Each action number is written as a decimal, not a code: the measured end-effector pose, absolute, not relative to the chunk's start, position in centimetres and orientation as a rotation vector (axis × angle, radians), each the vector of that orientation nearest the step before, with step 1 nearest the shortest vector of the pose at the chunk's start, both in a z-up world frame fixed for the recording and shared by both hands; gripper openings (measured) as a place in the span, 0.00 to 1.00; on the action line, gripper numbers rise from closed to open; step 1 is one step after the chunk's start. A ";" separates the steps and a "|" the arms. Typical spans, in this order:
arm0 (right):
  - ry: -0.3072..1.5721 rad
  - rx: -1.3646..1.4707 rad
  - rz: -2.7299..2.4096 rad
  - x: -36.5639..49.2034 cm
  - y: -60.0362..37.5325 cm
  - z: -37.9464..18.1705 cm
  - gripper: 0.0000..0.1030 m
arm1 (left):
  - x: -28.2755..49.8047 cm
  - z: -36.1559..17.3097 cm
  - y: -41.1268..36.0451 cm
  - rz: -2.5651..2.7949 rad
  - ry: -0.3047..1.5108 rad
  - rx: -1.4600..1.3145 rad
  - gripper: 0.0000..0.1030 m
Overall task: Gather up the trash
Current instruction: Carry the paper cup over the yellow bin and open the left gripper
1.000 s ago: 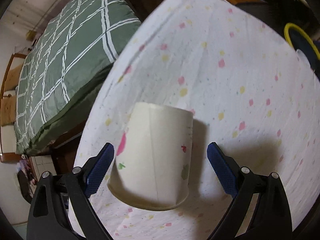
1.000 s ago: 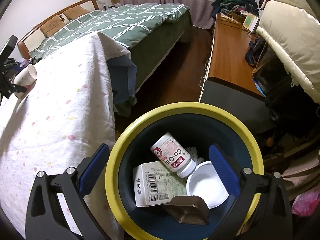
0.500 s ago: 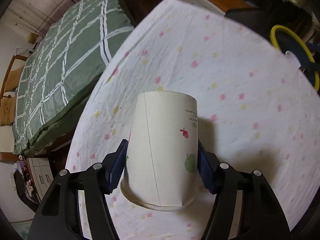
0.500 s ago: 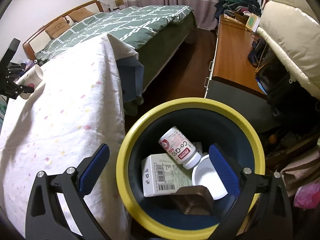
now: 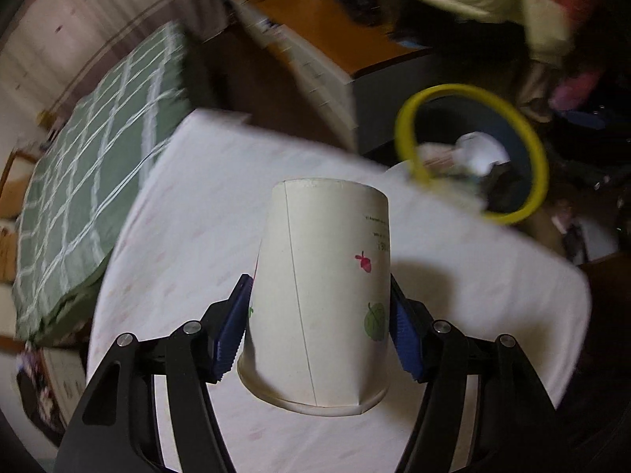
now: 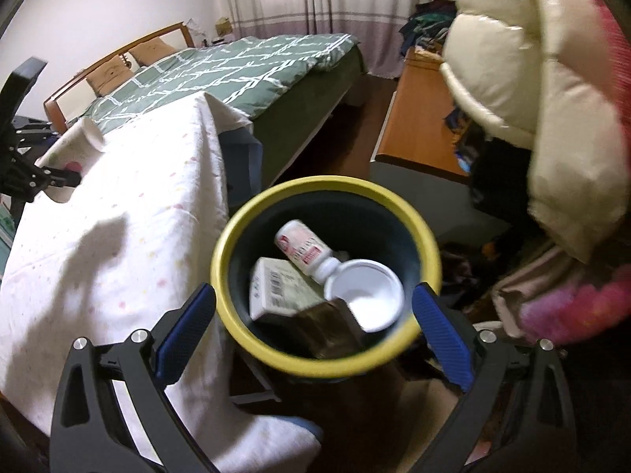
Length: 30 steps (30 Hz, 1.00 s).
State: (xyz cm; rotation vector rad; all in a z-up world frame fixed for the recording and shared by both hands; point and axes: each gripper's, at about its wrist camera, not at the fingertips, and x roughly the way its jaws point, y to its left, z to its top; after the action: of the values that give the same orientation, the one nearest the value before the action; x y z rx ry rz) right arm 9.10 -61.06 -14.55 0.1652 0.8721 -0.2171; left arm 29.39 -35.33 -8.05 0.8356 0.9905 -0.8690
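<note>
The paper cup (image 5: 321, 295) sits clamped between the blue pads (image 5: 230, 329) of your left gripper (image 5: 319, 327), mouth rim toward the camera and its closed base pointing away. It is white with a vertical seam, a small red berry print and a green leaf print on its side. Whether it is clear of the white dotted sheet (image 5: 189, 213) or still touching it you cannot tell from the left wrist view; the sheet lies right behind it and carries the cup's shadow. In the right wrist view the same cup (image 6: 84, 136) shows at the far left edge of the sheet (image 6: 130, 213), gripped by the black arm of your left gripper (image 6: 59, 175).

Your right gripper (image 6: 313, 325) has its jaws spread wide with nothing between the pads, and it hangs over the yellow-rimmed bin (image 6: 236, 236), which stands on the floor just beside the draped sheet. Inside the bin lie a white pill bottle (image 6: 305, 248) with a red label, a pale box (image 6: 276, 291) with a barcode, a white round lid (image 6: 364, 293) and a dark brown tray (image 6: 329, 325). From the left wrist view the bin (image 5: 536, 146) appears beyond the sheet's far edge, blurred.

A green checked bed (image 6: 221, 71) and a wooden-topped cabinet (image 6: 418, 130) stand behind.
</note>
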 end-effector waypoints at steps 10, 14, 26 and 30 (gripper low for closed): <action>0.828 0.172 -0.257 2.9 -63.4 -13.4 0.92 | 22.1 -11.6 -50.9 -1.059 1.021 0.810 0.64; 0.829 0.195 -0.273 1.3 -64.5 -13.8 0.92 | 21.3 -14.5 -55.3 -1.067 1.048 0.827 0.68; 0.827 0.221 -0.258 0.2 -64.2 -14.1 0.92 | 22.6 -12.8 -52.8 -1.005 0.960 0.562 0.86; 0.815 0.212 -0.216 0.0 -62.2 -14.0 0.92 | 20.6 -7.8 -45.0 -0.916 0.799 0.391 0.95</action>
State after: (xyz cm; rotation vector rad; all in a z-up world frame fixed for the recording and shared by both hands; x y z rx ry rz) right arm 0.02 -62.20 -13.98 0.2118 0.8146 -0.2162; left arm 20.65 -44.98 -7.82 0.3915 0.7992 -0.9159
